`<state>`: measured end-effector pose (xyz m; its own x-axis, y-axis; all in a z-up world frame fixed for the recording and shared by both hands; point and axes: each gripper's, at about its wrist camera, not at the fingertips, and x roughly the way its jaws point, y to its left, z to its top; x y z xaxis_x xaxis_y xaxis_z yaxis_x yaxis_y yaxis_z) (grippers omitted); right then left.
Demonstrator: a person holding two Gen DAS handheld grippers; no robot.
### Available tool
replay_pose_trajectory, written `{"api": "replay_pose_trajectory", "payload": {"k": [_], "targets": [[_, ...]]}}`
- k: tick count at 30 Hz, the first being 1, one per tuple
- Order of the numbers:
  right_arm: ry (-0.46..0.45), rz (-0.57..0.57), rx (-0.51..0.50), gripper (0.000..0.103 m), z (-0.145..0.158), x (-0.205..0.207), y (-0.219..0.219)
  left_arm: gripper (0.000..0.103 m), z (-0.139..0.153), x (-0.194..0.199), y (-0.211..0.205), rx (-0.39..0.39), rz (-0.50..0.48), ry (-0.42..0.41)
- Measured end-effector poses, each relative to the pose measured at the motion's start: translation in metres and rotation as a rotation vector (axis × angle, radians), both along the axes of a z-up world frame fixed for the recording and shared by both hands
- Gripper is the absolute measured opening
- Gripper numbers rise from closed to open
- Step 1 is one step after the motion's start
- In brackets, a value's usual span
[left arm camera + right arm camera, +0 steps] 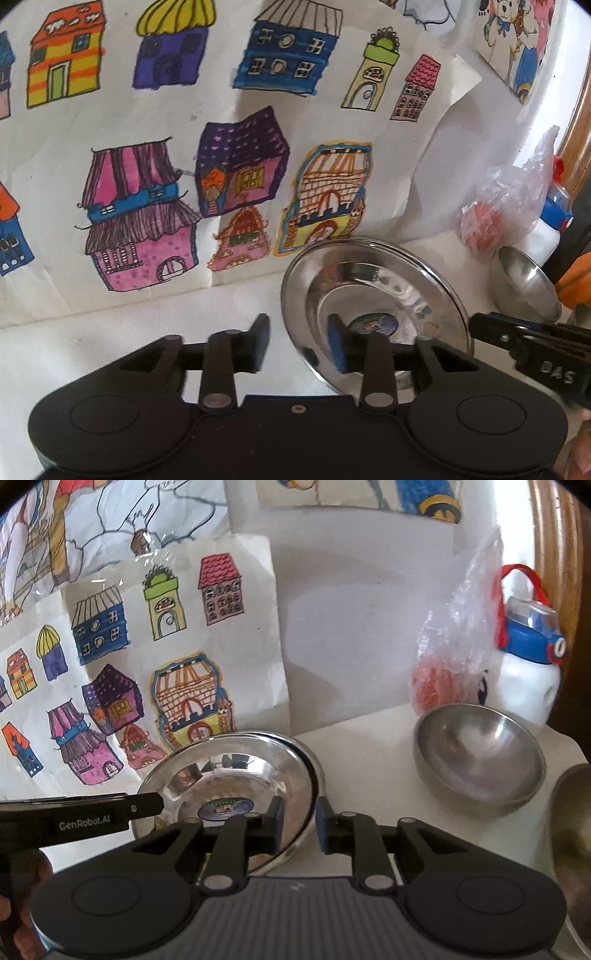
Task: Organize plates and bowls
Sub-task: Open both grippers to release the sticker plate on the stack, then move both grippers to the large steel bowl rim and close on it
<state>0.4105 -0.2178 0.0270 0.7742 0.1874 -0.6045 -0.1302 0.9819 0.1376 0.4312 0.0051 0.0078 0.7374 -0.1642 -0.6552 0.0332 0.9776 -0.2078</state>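
Plate [229, 771], tilted, rim between both grippers' parted jaws; 1 bowl [480, 753] alongside.

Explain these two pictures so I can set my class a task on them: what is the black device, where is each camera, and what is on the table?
No robot here: a person holds a black two-finger gripper in each hand, and a wide-angle camera on each looks along its fingers. One picture is from the left gripper, the other from the right gripper. Both are open, each straddling an opposite rim of a shiny steel plate with a sticker in its middle; neither looks clamped. On the white table also stand a steel bowl, the edge of a second bowl, a plastic bag with something red inside, and a white bottle with a blue cap. Children's house drawings hang behind.
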Motion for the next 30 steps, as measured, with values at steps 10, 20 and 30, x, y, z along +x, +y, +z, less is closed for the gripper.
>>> {"api": "replay_pose_trajectory", "payload": {"k": [10,20,30], "targets": [[-0.085,-0.033,0.085,0.073,0.023,-0.042,-0.034,0.075,0.02,-0.03,0.005,-0.063,0.026,-0.082],[-0.231,-0.09,0.11,0.098,0.052,-0.118,-0.077,0.098,0.06,-0.082,-0.017,-0.097,-0.031,-0.18],[-0.312,-0.166,0.036,0.103,0.066,-0.2,-0.131,0.102,0.084,-0.13,-0.065,-0.111,-0.16,-0.224]]}}
